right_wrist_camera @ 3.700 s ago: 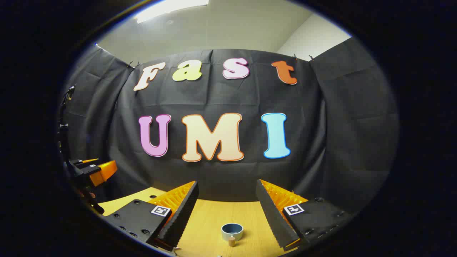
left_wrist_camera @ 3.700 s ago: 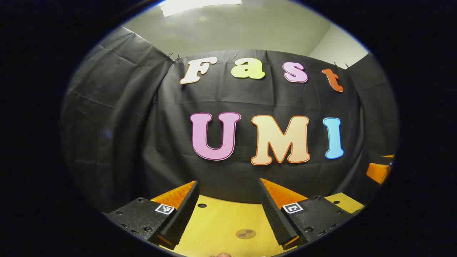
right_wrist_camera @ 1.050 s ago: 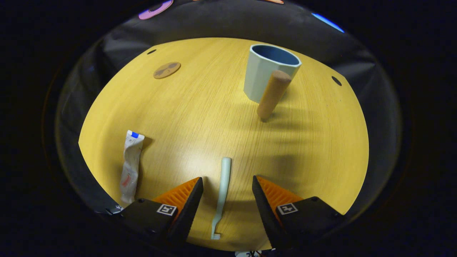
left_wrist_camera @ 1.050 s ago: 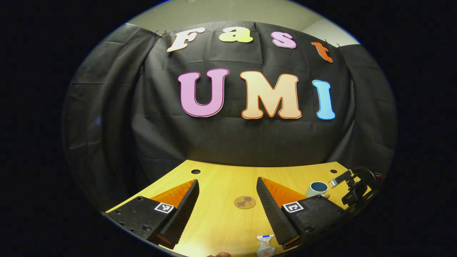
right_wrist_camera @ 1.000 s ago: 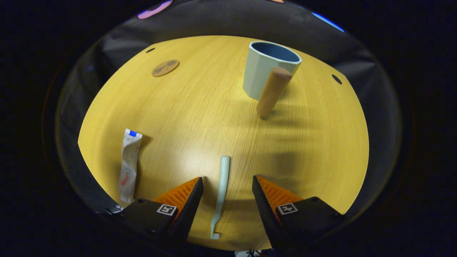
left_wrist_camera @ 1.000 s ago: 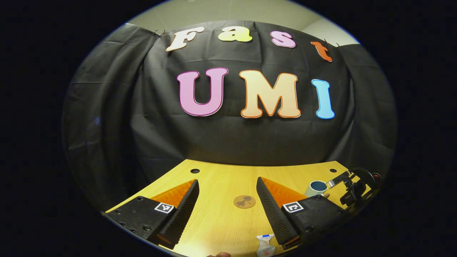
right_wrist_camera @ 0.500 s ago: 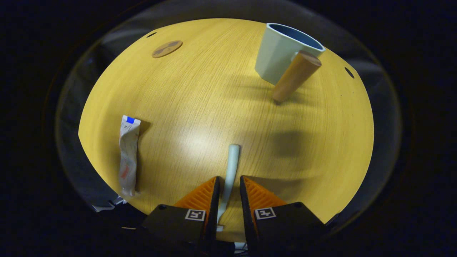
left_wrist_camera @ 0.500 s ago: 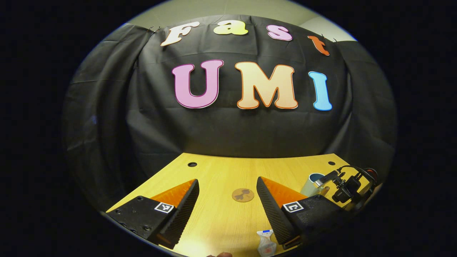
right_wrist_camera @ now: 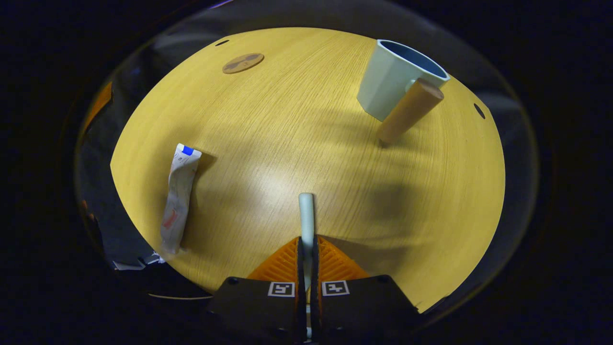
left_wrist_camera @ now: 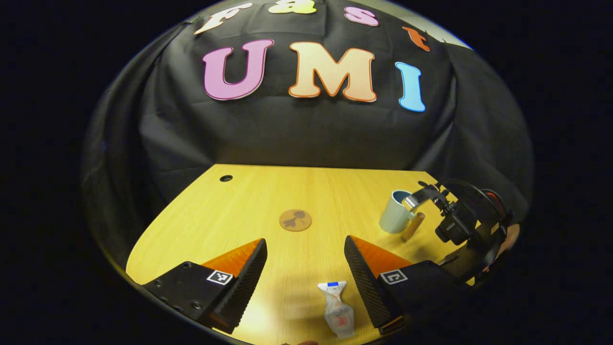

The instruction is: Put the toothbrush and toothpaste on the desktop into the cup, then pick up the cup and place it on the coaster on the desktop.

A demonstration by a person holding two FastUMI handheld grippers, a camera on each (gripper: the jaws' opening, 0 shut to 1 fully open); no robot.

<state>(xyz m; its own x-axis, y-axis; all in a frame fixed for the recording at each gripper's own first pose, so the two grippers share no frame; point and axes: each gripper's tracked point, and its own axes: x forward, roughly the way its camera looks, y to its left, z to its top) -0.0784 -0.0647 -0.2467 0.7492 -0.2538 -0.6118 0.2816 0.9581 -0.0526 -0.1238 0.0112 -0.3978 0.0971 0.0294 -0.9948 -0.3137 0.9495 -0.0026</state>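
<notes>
The right gripper [right_wrist_camera: 306, 256] has closed on the toothbrush [right_wrist_camera: 306, 215], ready to lift to the cup [right_wrist_camera: 390, 84]; left gripper [left_wrist_camera: 304, 268] now gapes over the toothpaste [left_wrist_camera: 336, 309].

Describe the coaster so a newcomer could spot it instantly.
Start at the yellow wooden desktop. Toward its far edge by the black cloth wall, left of the cup, lies the coaster. It is the only flat, round brown disc, with a dark figure printed on top.
</notes>
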